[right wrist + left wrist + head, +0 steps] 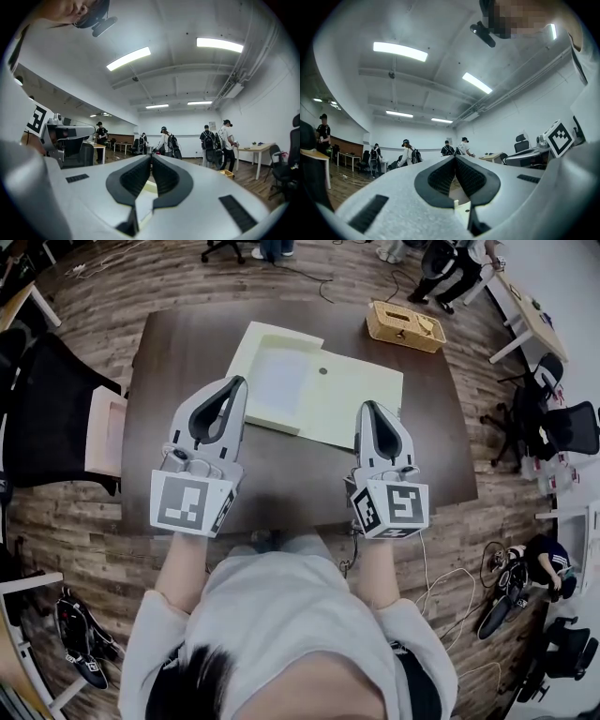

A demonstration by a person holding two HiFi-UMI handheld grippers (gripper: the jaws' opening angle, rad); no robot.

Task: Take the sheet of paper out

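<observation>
**A:** Where's the sheet of paper?

**B:** At twelve o'clock from the person, in the middle of the dark surface [281, 474]. A pale yellow folder [361, 399] lies open there. The sheet of paper [278, 381] looks like the whiter rectangle on its left leaf. It's lying flat, and nothing has lifted it.

**A:** And the grippers?

**B:** They sit side by side on the near side of the folder. The left gripper [240, 381] has its tip over the folder's eight-o'clock edge. The right gripper [367, 405] is over the five-o'clock edge. Both point roughly level, out across the room rather than down at the paper. I judge they're hovering in approach, one for each side of the folder. I can't tell whether either one touches it.

**A:** Fingers?

**B:** Clenched on both, and empty. In the left gripper view [454, 157] the ribbed pads meet at the tips with nothing pinched. The right gripper view [151, 155] shows the same. Only a sliver of pale yellow shows low through each gap.

**A:** Anything else nearby?

**B:** A wicker basket [405, 326] at one o'clock, well apart from the folder.
</observation>
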